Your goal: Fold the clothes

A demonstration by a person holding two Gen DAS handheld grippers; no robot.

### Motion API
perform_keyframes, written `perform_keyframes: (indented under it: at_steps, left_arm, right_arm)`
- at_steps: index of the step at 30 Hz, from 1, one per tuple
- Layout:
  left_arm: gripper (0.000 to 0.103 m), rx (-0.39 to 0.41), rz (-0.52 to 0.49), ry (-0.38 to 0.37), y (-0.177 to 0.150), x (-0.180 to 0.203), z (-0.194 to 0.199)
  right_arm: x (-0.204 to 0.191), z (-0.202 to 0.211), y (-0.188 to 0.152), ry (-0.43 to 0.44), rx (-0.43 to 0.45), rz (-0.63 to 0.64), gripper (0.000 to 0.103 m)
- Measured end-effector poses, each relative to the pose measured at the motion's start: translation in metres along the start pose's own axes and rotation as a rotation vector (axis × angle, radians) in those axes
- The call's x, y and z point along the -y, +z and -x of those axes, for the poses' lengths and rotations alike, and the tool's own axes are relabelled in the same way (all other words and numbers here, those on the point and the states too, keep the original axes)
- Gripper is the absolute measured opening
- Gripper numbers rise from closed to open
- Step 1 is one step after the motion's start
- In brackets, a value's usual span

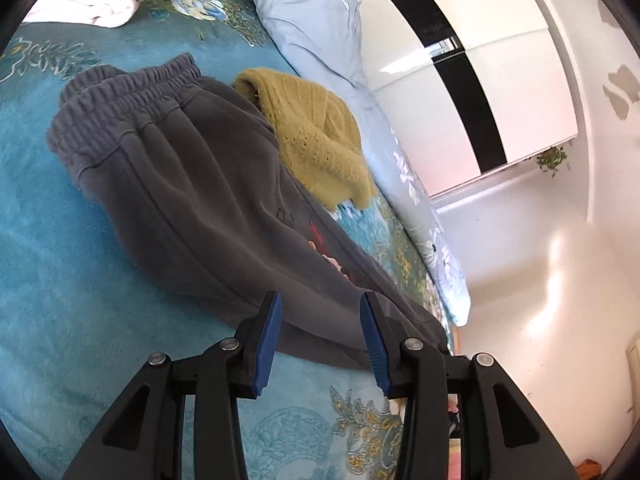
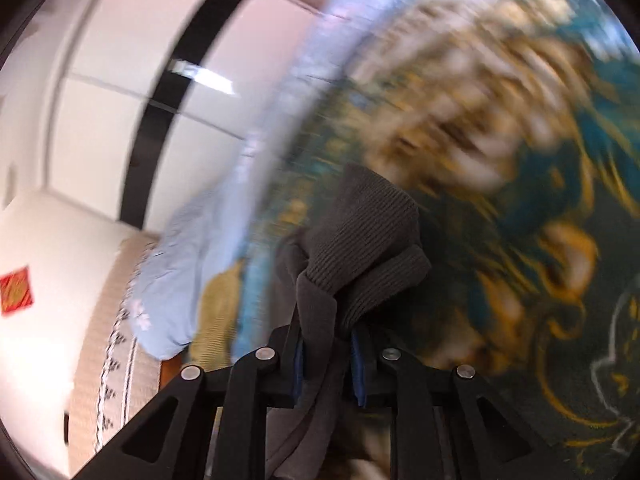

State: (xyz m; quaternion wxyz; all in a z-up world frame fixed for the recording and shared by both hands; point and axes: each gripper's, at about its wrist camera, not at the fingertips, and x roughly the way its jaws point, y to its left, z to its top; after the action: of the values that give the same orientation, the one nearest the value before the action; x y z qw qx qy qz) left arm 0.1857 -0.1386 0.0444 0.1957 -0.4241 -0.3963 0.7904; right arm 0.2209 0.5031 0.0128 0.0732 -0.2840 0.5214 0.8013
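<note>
Left wrist view: the gray sweatpants lie on the teal blanket, long way running from the waistband, far away, to the leg end by the left gripper, whose jaws gape, pinching nothing. The right gripper squeezes the ribbed cuff, so it is nearer.

We see a bed covered by a plush teal blanket with gold and white flowers. On it lie 1 pair of dark grey fleece sweatpants, 1 olive-green knitted sweater touching them, a rolled white towel and a pale blue floral quilt.
</note>
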Motion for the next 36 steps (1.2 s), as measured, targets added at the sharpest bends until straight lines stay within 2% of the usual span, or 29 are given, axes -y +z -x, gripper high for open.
perform_keyframes:
  at_steps: [3,4,7,9,10,14,16,18,20,22,23,24,26,29,32,34,36]
  left_arm:
    - [0.042,0.063,-0.013,0.028,0.013,0.003,0.002]
    - [0.042,0.087,-0.025,0.054,0.018,0.002,0.004]
    - [0.042,0.141,-0.066,0.165,0.033,0.001,0.005]
    - [0.042,0.156,-0.081,0.259,0.040,-0.008,0.007]
    - [0.042,0.158,-0.076,0.271,0.040,-0.018,0.010]
    - [0.042,0.192,-0.024,0.207,0.036,-0.042,0.032]
    - [0.042,0.229,-0.012,0.183,0.032,-0.047,0.044]
    - [0.047,0.266,-0.001,0.171,0.033,-0.053,0.055]
    - [0.049,0.305,0.011,0.178,0.039,-0.063,0.061]
    - [0.050,0.334,0.031,0.180,0.047,-0.074,0.068]
    - [0.051,0.338,0.043,0.178,0.052,-0.080,0.069]
    - [0.052,0.342,0.053,0.175,0.057,-0.086,0.071]
    - [0.053,0.352,0.056,0.172,0.067,-0.092,0.072]
    - [0.060,0.345,0.044,0.142,0.086,-0.096,0.069]
    - [0.061,0.317,0.038,0.097,0.106,-0.102,0.056]
    - [0.063,0.282,0.042,0.074,0.118,-0.107,0.044]
    - [0.065,0.231,0.046,0.052,0.126,-0.112,0.032]
  right_arm:
    - [-0.003,-0.005,0.009,0.030,0.001,0.016,0.020]
    - [-0.006,-0.007,0.008,0.001,0.000,0.041,0.022]
    - [-0.011,-0.015,0.007,-0.070,-0.017,0.087,0.024]
    - [-0.007,-0.015,0.011,-0.059,-0.028,0.067,0.025]
    - [-0.004,-0.014,0.009,-0.055,-0.031,0.053,0.027]
    - [0.002,-0.004,0.001,-0.064,-0.030,0.012,0.043]
    - [-0.005,0.007,-0.004,-0.123,0.010,0.018,0.048]
    - [-0.013,0.018,-0.009,-0.182,0.050,0.024,0.048]
    - [-0.034,0.032,-0.019,-0.266,0.123,0.087,0.048]
    - [-0.062,0.047,-0.035,-0.270,0.189,0.177,0.048]
    - [-0.077,0.049,-0.043,-0.235,0.185,0.222,0.049]
    - [-0.087,0.046,-0.049,-0.202,0.168,0.257,0.050]
    - [-0.113,0.030,-0.076,-0.080,0.041,0.357,0.053]
    - [-0.141,-0.011,-0.136,0.077,-0.244,0.467,0.054]
    - [-0.166,-0.048,-0.209,0.109,-0.461,0.633,0.054]
    - [-0.177,-0.064,-0.244,0.117,-0.556,0.741,0.054]
    - [-0.186,-0.072,-0.271,0.125,-0.604,0.849,0.055]
